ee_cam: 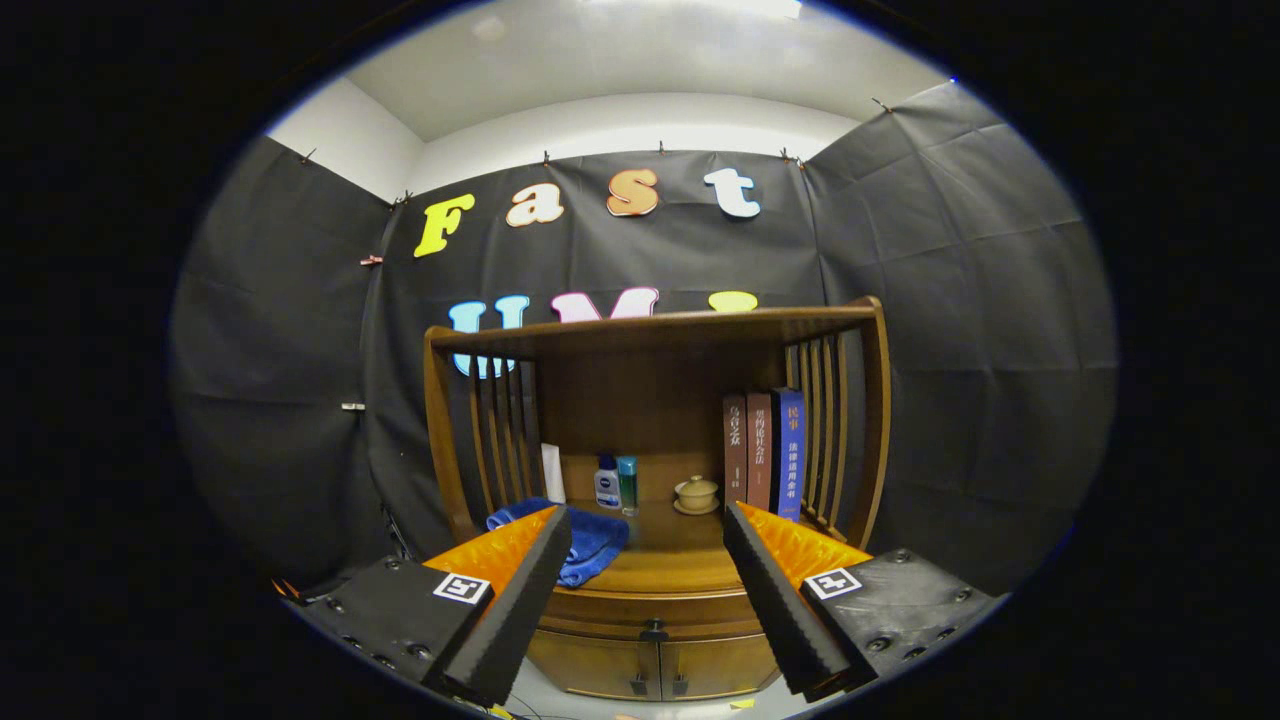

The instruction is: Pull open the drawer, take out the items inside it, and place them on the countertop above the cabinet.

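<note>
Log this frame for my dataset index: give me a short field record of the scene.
setting: wooden cabinet in a black-cloth booth
drawer: closed, knob between the fingers' lines
countertop: blue towel, two small bottles, lidded cup, three upright books
gripper: open, holding nothing, short of the cabinet
task stage: drawer not yet pulled

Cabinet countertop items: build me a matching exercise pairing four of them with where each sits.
Things:
1. blue towel
2. books
3. lidded cup
4. two small bottles

Places:
A. upright against the right-hand slats
B. draped at the left front, beside the open gripper's left finger
C. at the back, left of centre
D. on a saucer just left of the books

Pairs: 1-B, 2-A, 3-D, 4-C
</note>
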Motion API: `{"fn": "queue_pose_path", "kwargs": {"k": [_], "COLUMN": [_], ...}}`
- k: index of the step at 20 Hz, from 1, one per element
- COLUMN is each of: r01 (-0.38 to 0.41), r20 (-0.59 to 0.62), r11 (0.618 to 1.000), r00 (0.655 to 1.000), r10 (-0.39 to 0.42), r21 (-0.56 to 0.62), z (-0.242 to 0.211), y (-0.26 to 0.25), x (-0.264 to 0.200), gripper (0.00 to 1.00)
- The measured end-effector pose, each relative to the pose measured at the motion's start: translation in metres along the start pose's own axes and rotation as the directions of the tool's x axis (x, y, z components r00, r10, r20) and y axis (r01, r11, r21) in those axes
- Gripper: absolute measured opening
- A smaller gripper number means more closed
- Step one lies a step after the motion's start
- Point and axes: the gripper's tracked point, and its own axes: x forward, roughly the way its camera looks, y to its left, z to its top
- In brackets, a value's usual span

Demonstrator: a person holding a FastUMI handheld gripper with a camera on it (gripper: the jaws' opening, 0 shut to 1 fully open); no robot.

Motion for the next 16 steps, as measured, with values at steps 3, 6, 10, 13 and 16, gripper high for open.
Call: {"fn": "queue_pose_path", "kwargs": {"k": [3,6,10,13,16], "r01": [0.001,0.001,0.002,0.009,0.019], "r20": [-0.045,-0.096,-0.185,-0.265,-0.343], "r11": [1.000,0.999,0.999,0.999,0.999], "r00": [0.999,0.995,0.983,0.964,0.939], "r10": [0.000,0.002,0.006,0.006,-0.003], "r21": [0.019,0.039,0.045,0.053,0.044], "z": [-0.042,-0.092,-0.165,-0.221,-0.263], "y": [-0.004,-0.006,-0.008,-0.008,-0.011], "x": [0.017,0.038,0.066,0.084,0.098], "gripper": [0.98,0.99,0.98,0.98,0.98]}}
